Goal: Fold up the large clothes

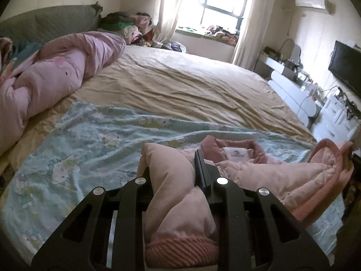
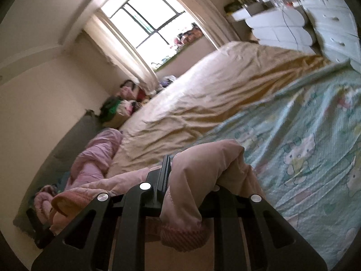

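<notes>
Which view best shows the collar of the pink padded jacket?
Left wrist. The pink padded jacket lies spread on the cartoon-print blue sheet, its darker collar with a white label facing the camera. The right wrist view shows only a bunched sleeve and ribbed cuff; no collar.

You won't get any readable text here. The white neck label [image 1: 234, 152] inside the pink jacket [image 1: 259, 171] carries a small print, too blurred to read. The cartoon cat prints on the blue sheet [image 2: 300, 155] show no lettering you can make out. No brands, numbers or signs legible in either view.
</notes>
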`<state>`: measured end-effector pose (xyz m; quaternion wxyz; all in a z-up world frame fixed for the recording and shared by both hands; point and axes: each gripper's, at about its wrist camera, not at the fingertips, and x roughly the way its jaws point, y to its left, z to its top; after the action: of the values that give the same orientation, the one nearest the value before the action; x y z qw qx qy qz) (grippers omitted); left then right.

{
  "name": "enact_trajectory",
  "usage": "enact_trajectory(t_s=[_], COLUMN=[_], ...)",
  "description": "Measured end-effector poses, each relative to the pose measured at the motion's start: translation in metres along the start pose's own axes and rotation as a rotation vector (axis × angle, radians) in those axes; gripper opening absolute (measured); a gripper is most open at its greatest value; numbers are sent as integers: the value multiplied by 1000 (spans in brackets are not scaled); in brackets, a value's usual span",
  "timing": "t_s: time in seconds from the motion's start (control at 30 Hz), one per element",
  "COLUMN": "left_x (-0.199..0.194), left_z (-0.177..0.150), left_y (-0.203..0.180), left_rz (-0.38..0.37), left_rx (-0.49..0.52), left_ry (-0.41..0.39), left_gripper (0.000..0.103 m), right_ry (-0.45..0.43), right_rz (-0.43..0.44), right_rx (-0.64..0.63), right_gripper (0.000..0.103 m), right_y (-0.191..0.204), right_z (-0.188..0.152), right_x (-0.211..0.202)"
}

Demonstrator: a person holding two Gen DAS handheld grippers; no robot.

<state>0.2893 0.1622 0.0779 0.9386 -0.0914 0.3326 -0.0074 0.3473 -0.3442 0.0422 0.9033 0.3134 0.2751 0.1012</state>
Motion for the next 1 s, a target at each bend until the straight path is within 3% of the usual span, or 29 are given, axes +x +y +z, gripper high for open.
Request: enact_trajectory(t_s=[0.4,0.6,0.7,0.8,1.0], left_x=[45,63,69,75,80], left_z=[-17,-19,-20,-21,-22], left_y=[5,4,4,5,5], left_rz=[32,37,37,34,27], left_rx=[10,13,11,8,3], left_ry=[51,71,80,87,90], left_gripper=[21,21,21,21,22], right_ry=[91,125,147,143,68], right_rz=[-91,-80,-27,51,6], right_rx=[53,114,179,227,116], right_gripper=[16,21,34,74,87], right_y=[-29,-42,-49,-49,-37], right_z=[-19,-21,-19,-16,-9], right_x=[53,68,72,68,43])
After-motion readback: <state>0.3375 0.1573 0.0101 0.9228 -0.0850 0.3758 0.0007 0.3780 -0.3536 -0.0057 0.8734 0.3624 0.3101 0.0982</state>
